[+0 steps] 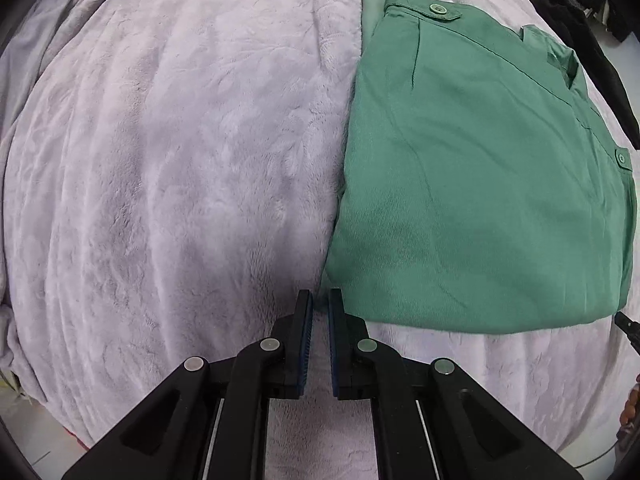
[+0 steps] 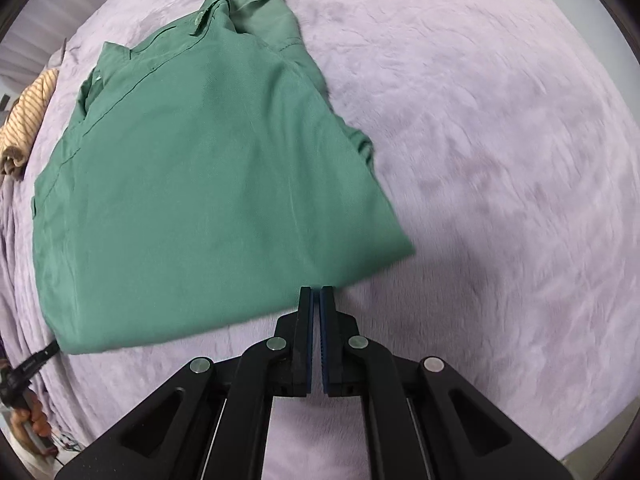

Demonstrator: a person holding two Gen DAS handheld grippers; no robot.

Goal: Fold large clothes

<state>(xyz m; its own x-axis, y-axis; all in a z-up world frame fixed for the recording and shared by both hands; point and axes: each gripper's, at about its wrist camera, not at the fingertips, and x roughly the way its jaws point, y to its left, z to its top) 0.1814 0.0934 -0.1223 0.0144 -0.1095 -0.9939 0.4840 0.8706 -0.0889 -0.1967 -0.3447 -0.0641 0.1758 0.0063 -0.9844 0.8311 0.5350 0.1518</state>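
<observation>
Lying folded on the lilac blanket [image 1: 160, 160], the green shirt [image 1: 480, 180] sits at one o'clock of the left gripper [image 1: 320, 300], jaws slightly parted, empty; right gripper [image 2: 316, 292] jaws nearly closed, empty.

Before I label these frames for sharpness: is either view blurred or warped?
Left wrist view: sharp, weave visible on the green shirt; fisheye bows the lilac blanket. Right wrist view: motion blur smears the shirt's near edge and blanket right of the right gripper.
</observation>
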